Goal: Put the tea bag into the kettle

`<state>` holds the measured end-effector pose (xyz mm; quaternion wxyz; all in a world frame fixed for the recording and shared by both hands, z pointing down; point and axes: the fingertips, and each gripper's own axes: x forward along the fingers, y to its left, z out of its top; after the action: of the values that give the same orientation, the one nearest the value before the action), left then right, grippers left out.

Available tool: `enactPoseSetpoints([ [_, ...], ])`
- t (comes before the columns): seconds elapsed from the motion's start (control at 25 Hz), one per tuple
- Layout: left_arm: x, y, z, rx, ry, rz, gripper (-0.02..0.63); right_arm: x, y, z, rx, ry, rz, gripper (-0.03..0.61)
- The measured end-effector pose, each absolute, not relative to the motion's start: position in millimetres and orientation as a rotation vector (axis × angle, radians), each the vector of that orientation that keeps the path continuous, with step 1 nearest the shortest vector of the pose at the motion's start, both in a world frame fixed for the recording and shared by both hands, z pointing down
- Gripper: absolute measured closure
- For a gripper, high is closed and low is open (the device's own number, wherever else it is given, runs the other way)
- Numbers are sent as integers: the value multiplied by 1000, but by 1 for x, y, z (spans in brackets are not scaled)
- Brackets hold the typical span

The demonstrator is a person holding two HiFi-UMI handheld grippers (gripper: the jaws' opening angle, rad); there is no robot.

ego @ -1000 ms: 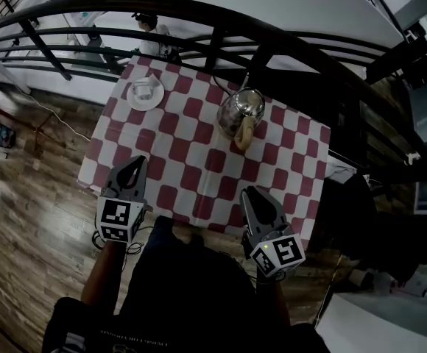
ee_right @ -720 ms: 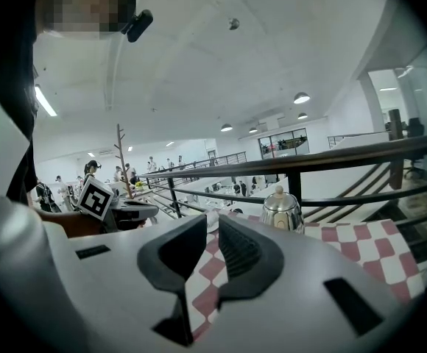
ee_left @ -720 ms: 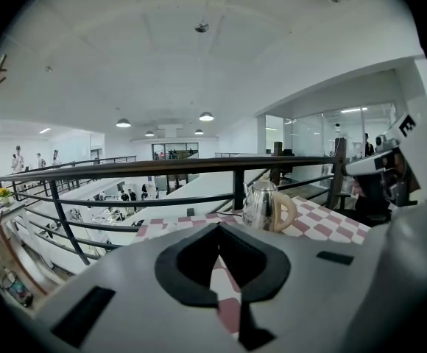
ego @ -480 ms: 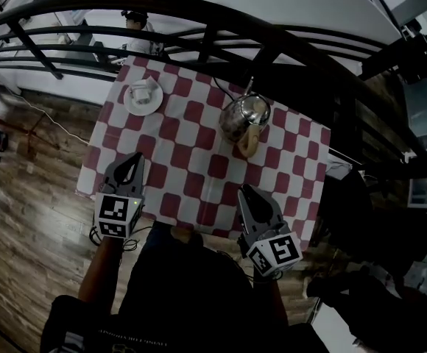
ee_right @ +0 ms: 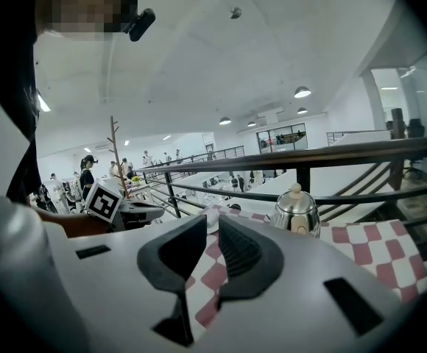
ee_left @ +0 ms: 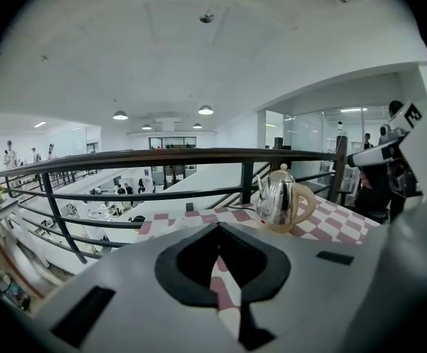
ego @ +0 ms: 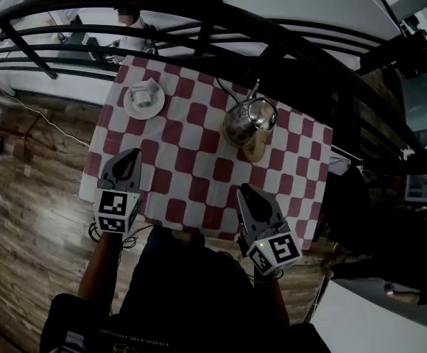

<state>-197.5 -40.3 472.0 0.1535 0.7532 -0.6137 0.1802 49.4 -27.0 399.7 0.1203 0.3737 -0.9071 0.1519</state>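
Observation:
A shiny steel kettle with a beige handle and its lid on stands at the far right of the red-and-white checked table. It also shows in the left gripper view as kettle and in the right gripper view as kettle. A white tea bag lies on a white saucer at the far left corner. My left gripper hovers at the near left edge, shut and empty. My right gripper is at the near right edge, its jaws a narrow gap apart with nothing between them.
A black metal railing runs just behind the table, with an open drop to a lower floor beyond it. Wooden floor lies to the left. A thin cable leads from the kettle toward the railing. People stand far off.
The head view has shifted slightly, so the table and kettle sit a little to the right. Both grippers stay at the near edge with unchanged jaws.

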Motion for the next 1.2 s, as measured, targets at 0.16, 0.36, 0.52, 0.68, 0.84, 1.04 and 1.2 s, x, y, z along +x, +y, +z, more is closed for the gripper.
enactPoseSetpoints([
  [0.16,-209,-51,483,2156,-1747,528,607,41,-31,403,1094,-2627,446,522],
  [0.36,-222,-67,495,2158,-1730,533,607,32,-35,410,1092,-2597,453,522],
  [0.52,-232,-81,507,2153,-1709,531,607,22,-39,414,1085,-2589,474,522],
  [0.68,-242,-91,520,2144,-1693,538,607,8,-42,415,1051,-2600,501,522],
  [0.84,-251,-102,534,2125,-1674,546,607,-5,-47,417,1024,-2603,504,522],
  [1.04,-261,-114,549,2108,-1659,562,607,-14,-52,424,995,-2585,515,522],
  [1.2,-268,-123,562,2089,-1641,581,606,-17,-58,427,999,-2565,522,522],
])
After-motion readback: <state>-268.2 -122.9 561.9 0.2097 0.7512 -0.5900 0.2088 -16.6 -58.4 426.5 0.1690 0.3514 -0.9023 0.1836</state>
